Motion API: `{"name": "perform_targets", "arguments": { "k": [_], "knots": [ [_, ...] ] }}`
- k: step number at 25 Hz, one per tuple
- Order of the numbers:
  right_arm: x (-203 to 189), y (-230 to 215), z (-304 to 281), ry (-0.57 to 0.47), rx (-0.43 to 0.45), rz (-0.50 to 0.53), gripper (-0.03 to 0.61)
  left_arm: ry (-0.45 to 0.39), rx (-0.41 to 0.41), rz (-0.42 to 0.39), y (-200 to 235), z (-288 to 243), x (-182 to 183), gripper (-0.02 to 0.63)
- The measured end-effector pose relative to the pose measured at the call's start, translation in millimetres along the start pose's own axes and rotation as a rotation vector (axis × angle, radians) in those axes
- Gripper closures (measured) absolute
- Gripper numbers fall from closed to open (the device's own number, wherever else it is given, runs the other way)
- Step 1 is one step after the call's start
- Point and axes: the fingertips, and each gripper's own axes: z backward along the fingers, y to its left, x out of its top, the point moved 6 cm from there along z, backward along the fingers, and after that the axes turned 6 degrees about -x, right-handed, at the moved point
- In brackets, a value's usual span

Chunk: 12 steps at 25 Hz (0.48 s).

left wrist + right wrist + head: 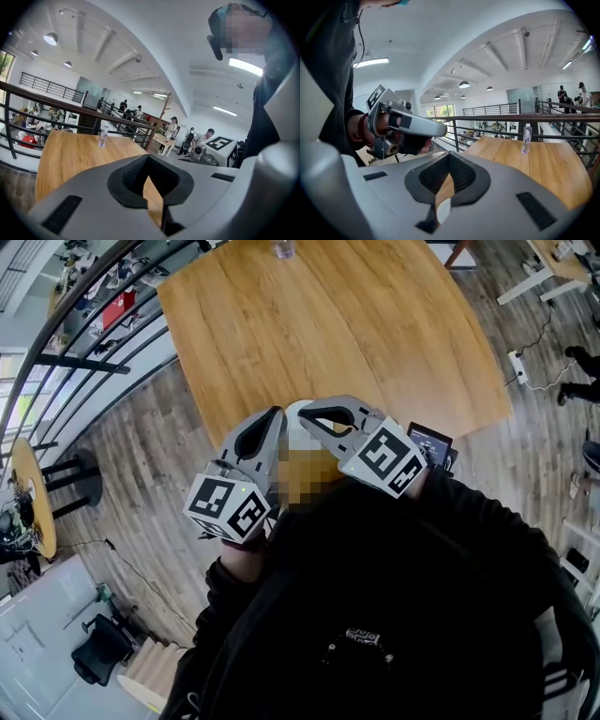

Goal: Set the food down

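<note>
The food cannot be made out with certainty. Only a small white rounded thing (296, 421) shows between the two grippers, over the near edge of the table (328, 324). The left gripper (275, 414) and the right gripper (304, 412) both have their jaws closed together, gripping nothing. A bottle (283, 249) stands at the far edge.

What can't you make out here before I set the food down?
- Food: in the head view a mosaic patch covers the spot between the left gripper and right gripper. Only a white edge shows, and it can't be identified.
- White sliver, right gripper view: mostly hidden by the shut jaws.
- Bottle: cut off by the head view's top edge.
- Table: near edge hidden behind the grippers.
</note>
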Motion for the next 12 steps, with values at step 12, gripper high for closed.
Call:
{"name": "perform_targets", "arguments": {
  "k": [12],
  "knots": [
    [-9,-1,-3,0.013,-0.015,-0.033,0.560,0.058,-0.022,0.006,9,0,-9,0.617]
  ]
}}
